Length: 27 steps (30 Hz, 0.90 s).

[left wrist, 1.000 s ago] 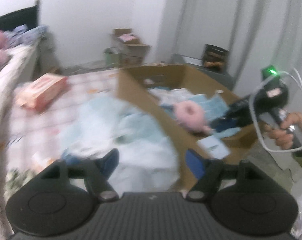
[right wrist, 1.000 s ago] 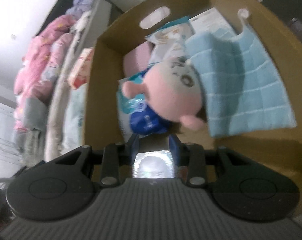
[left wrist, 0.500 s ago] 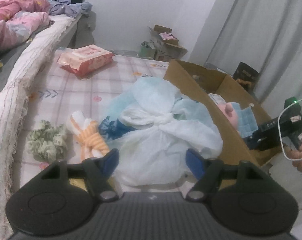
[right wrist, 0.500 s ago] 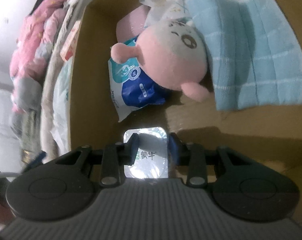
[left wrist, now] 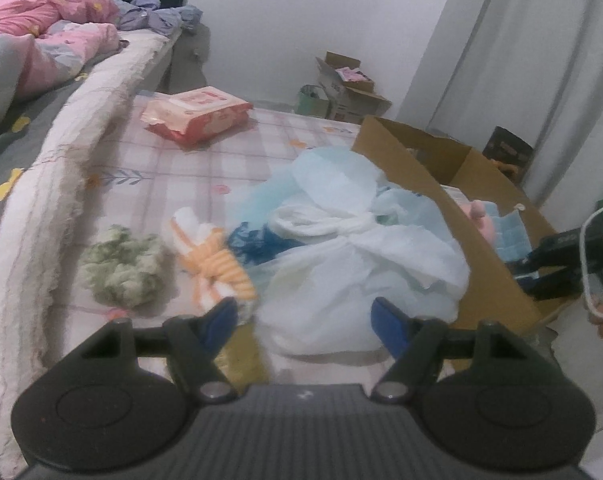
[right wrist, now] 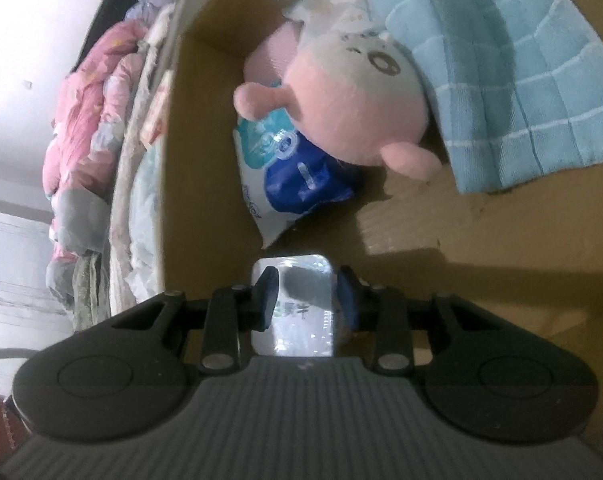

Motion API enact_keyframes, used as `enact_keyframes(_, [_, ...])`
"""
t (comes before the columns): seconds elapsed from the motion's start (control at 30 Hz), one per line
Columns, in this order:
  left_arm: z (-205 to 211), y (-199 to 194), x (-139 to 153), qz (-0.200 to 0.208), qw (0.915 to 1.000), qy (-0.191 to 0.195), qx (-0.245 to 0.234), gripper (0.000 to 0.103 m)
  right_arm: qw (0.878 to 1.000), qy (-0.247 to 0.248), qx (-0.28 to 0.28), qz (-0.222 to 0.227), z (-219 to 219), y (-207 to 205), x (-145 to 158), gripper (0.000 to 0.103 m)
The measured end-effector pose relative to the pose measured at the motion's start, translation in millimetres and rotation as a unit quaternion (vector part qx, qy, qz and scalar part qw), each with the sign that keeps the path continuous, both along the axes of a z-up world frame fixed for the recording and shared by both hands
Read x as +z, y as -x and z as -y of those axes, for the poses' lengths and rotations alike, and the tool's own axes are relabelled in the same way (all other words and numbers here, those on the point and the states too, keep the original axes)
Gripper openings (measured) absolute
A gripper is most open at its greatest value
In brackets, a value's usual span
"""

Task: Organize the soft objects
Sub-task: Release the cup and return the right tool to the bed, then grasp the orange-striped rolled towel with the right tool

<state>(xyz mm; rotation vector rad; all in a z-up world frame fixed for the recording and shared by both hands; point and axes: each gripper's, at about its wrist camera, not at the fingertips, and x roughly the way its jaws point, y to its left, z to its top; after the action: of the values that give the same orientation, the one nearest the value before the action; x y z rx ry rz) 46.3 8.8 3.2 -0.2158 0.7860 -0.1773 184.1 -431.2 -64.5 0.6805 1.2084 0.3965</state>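
My right gripper point(right wrist: 306, 295) is shut on a small shiny silver pouch point(right wrist: 297, 320) inside the cardboard box point(right wrist: 501, 280), low over its floor. Ahead of it lie a blue-and-white packet point(right wrist: 297, 184), a pink plush toy point(right wrist: 353, 92) and a light blue towel point(right wrist: 501, 64). My left gripper point(left wrist: 303, 318) is open and empty above the mat, just in front of a knotted white plastic bag point(left wrist: 353, 264). An orange-striped cloth point(left wrist: 213, 260) and a green fuzzy cloth point(left wrist: 121, 268) lie to its left. The right gripper point(left wrist: 557, 260) shows at the box's near end.
The box point(left wrist: 441, 184) stands on the right of a checked mat point(left wrist: 173, 168). A red wipes pack point(left wrist: 197, 114) lies at the far side. A bed with pink bedding point(left wrist: 41, 52) runs along the left. Small cartons point(left wrist: 345, 88) stand by the wall; curtains hang on the right.
My left gripper swung left from the box to the bag and cloths on the mat. My right gripper lowered the silver pouch deeper into the box, still gripped.
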Motion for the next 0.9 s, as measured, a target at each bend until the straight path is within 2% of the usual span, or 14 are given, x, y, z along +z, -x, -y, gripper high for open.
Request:
enact_keyframes(0.07, [-3.8,4.0,-0.1,0.004,1.0000,-0.006,0.005,0.077,0.999,0.017,-0.008,0.028,-0.2,4.7,14.2,0.042])
enact_keyframes(0.17, [-8.3,8.1,-0.8,0.006,0.9999,-0.010,0.008,0.077,0.997,0.037,-0.012,0.071,-4.0,10.9,39.8,0.042])
enact_keyframes(0.3, [-12.0,11.9,-2.1,0.012,0.9998,-0.013,0.011,0.077,0.992,0.040,-0.002,0.121,-20.5,13.1,76.1,0.043])
enact_keyframes(0.47, [-19.0,5.7,-4.7,0.017,0.9996,-0.010,0.020,0.076,0.986,0.003,0.068,0.149,-83.1,2.0,104.7,0.043])
enact_keyframes(0.63, [-23.3,-13.0,-13.9,0.030,0.9990,-0.014,0.031,0.072,0.979,-0.020,0.169,0.115,-186.0,-25.4,100.0,0.043])
enact_keyframes(0.8, [-31.7,-42.0,-37.4,0.000,0.9991,0.004,0.041,0.063,0.967,0.025,0.242,0.074,-281.0,-58.2,76.3,0.042])
enact_keyframes(0.9, [-38.8,-56.9,-51.6,-0.023,0.9984,0.021,0.046,0.062,0.960,0.063,0.269,0.049,-324.1,-77.6,57.1,0.042])
